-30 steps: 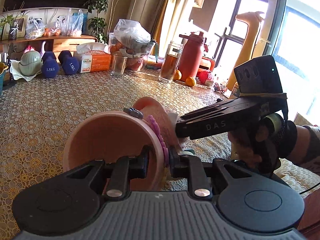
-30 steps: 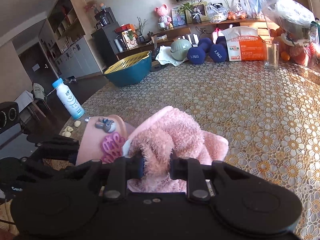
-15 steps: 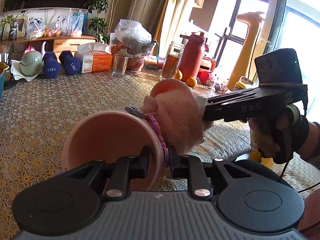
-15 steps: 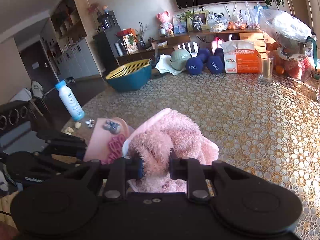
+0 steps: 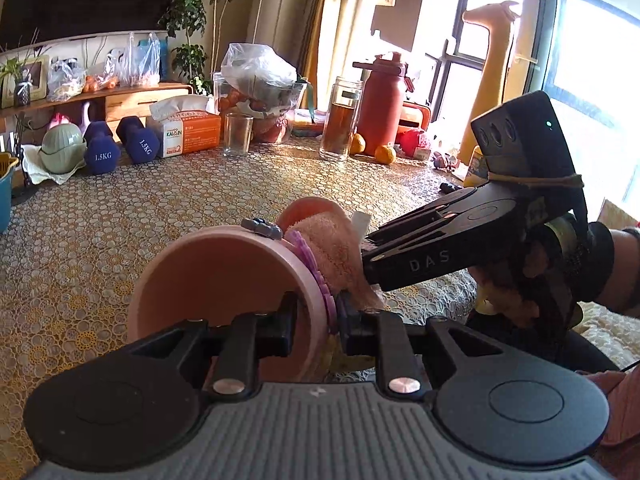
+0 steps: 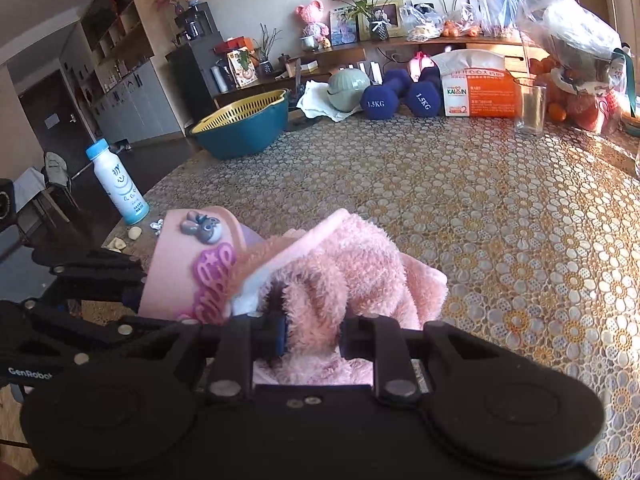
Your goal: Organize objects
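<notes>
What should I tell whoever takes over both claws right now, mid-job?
Left claw: shut on the rim of the pink cup, held tilted above the table.
Right claw: shut on the fluffy pink towel, which sits right against the cup's decorated side.
Done: both items are picked up and brought together.
Left: the towel is not inside the cup yet; whether it belongs in there is a guess. Then set both down somewhere tidy. The far edge of the table is crowded with dumbbells and a glass.

Both grippers were black plastic with silver screws; the right gripper bore white "DAS" lettering, the left gripper "GenRobot".
</notes>
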Tool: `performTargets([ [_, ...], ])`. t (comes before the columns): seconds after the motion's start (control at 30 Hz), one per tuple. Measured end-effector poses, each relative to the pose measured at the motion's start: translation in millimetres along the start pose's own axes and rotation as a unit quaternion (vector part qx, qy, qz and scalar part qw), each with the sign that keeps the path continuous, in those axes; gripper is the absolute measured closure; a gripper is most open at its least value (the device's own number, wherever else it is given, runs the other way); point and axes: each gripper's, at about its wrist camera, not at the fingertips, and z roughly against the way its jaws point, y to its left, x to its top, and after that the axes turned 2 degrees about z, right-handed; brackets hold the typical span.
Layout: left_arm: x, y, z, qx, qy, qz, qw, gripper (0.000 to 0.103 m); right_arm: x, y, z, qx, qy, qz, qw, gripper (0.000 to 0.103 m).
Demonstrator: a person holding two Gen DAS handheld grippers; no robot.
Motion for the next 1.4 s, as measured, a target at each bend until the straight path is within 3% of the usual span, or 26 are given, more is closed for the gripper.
performTargets([
  [0.27,-14,-21,-10,0.052,0.029,-0.093,0.9939,0.074,-4,4,-10,-0.028,0.013,0.014,0.999,0.080],
  [0.4,-18,-16,-9,0.049,0.032,-0.073,0.9956,0.072,-7,3,-7,-0.039,0.017,0.026,0.999,0.077],
  [0.67,-21,-13,-8,0.058,0.032,-0.051,0.9965,0.071,2,-19,32,0.004,0.005,0.009,1.000,0.055],
  [0.77,-22,-13,-8,0.057,0.033,-0.046,0.9968,0.071,12,-32,40,-0.004,-0.015,-0.010,1.000,0.034],
  [0.8,-23,-13,-7,0.057,0.033,-0.045,0.9968,0.071,16,-37,39,-0.006,-0.018,-0.020,1.000,0.033],
  [1.0,-22,-12,-7,0.059,0.034,-0.043,0.9967,0.071,27,-54,-2,-0.006,0.003,-0.070,0.998,0.033],
  [1.2,-22,-7,-8,0.052,0.033,-0.030,0.9977,0.071,16,-39,-31,-0.036,0.035,-0.034,0.998,0.035],
  [1.3,-22,-6,-9,0.048,0.034,-0.024,0.9980,0.071,15,-28,-35,-0.041,0.039,-0.010,0.998,0.044],
  [1.33,-21,-6,-9,0.048,0.034,-0.024,0.9980,0.071,14,-24,-37,-0.043,0.041,-0.003,0.998,0.053],
  [1.4,-22,-7,-9,0.046,0.033,-0.025,0.9981,0.072,13,-15,-38,-0.045,0.040,0.017,0.998,0.061],
])
